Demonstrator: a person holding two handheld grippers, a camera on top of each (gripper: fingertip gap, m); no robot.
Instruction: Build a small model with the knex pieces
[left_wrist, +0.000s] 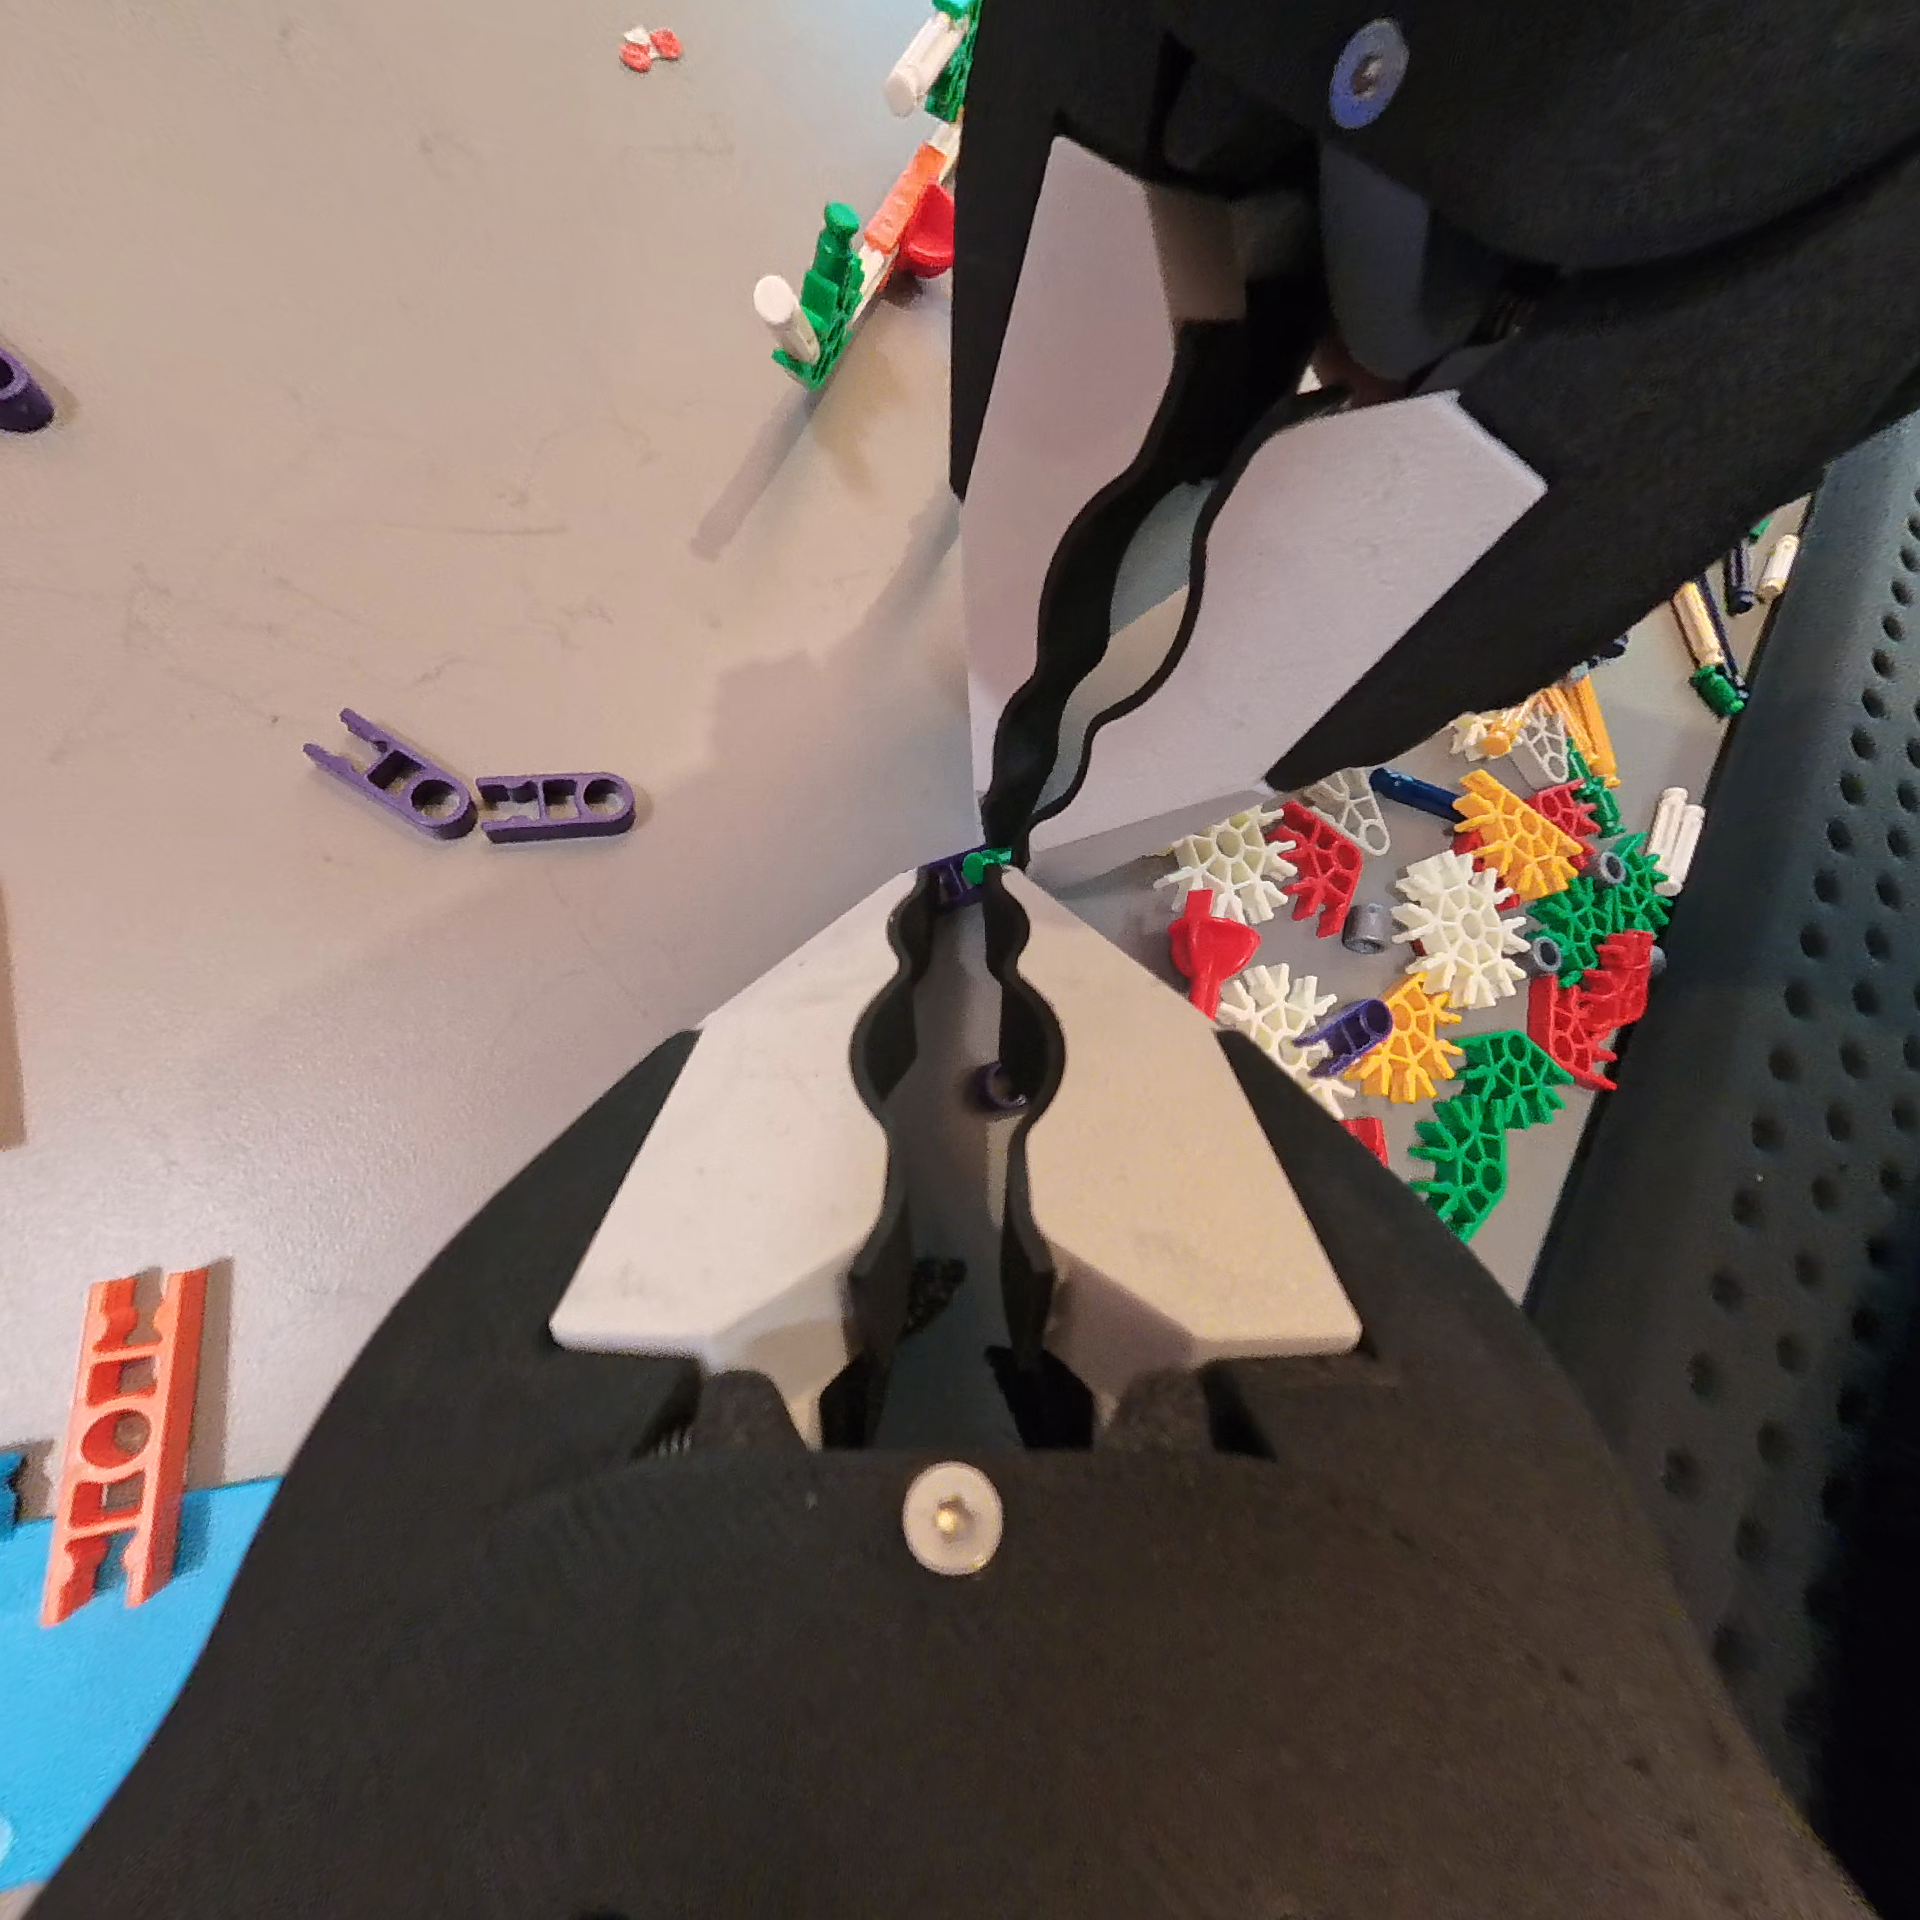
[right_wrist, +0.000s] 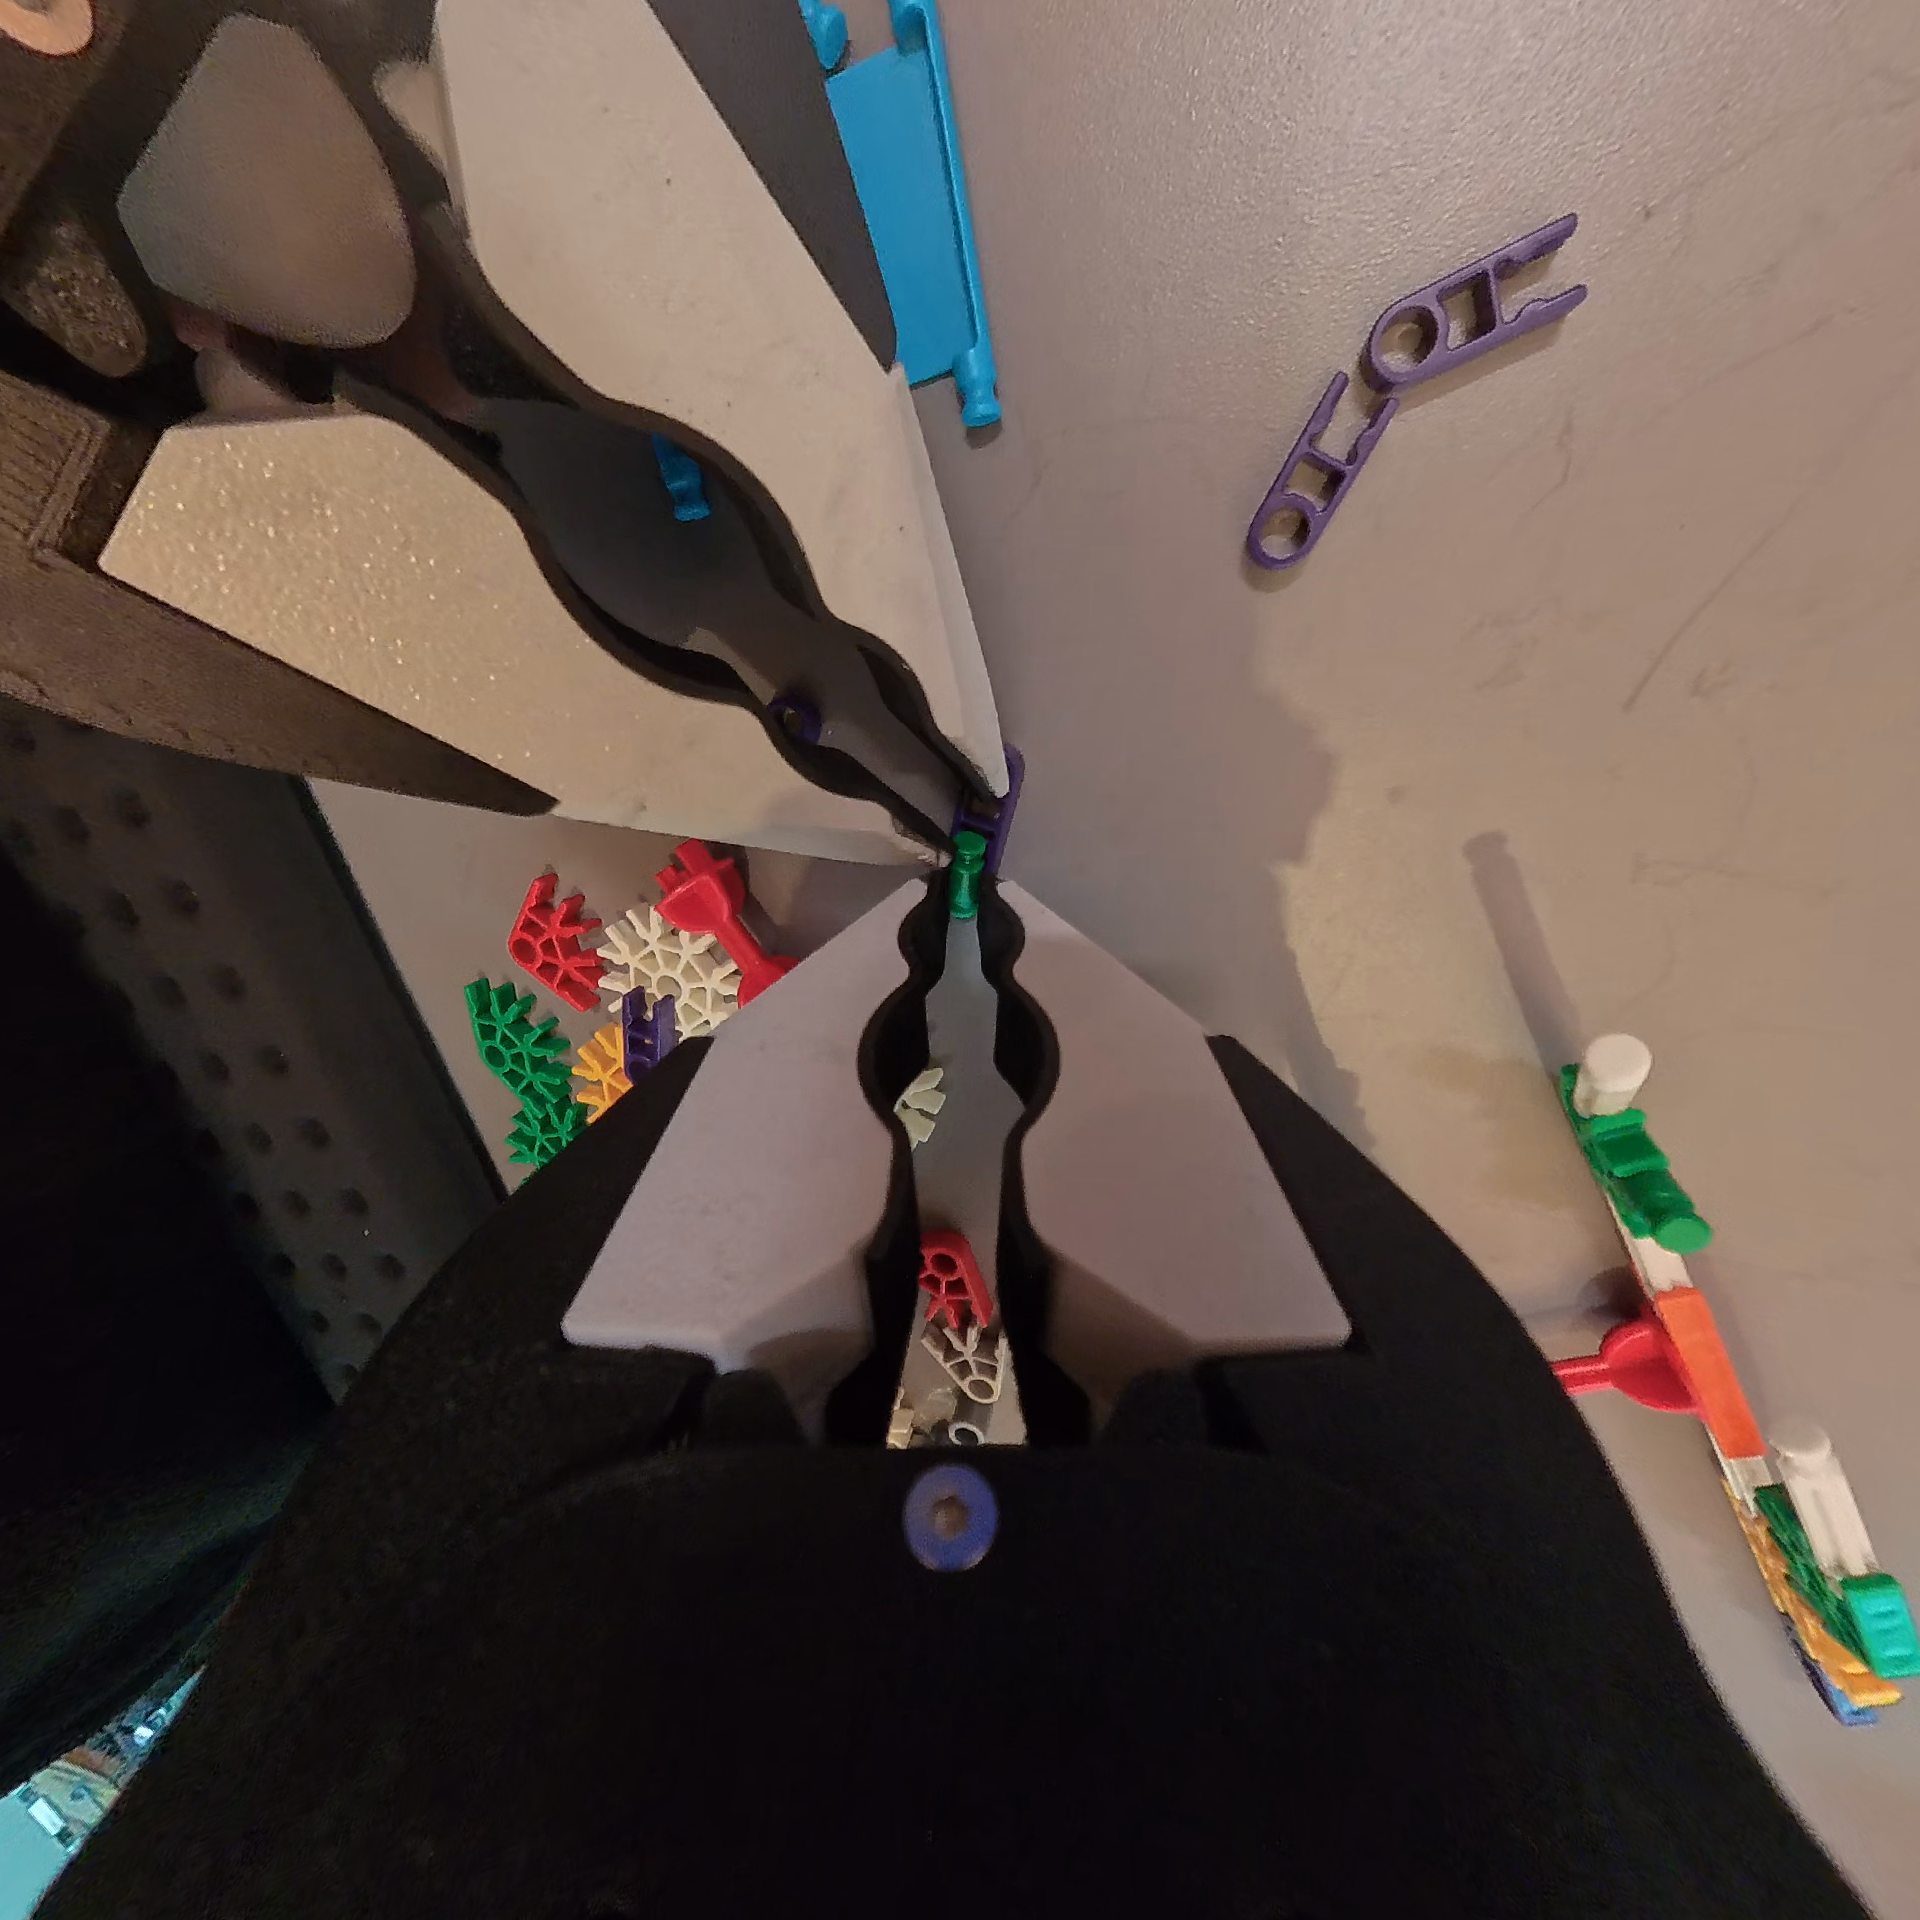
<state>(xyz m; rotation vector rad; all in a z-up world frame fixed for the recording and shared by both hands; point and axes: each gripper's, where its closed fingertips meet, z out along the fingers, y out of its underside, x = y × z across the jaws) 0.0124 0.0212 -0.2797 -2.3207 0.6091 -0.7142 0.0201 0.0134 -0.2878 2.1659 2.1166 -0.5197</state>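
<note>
Purple connector (right_wrist: 1000, 800) and green rod (right_wrist: 966, 871) pinched between grippers.

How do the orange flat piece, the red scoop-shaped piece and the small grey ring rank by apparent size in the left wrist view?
1. orange flat piece, though it lies nearer the camera
2. red scoop-shaped piece
3. small grey ring

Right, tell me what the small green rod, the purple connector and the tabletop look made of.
Green rod: moulded plastic, slightly glossy, with a flanged end. Purple connector: the same kind of plastic, with crisp snap slots. Tabletop: smooth matte grey surface with scuffs, probably laminate or painted board, though the pictures leave that open.
</note>
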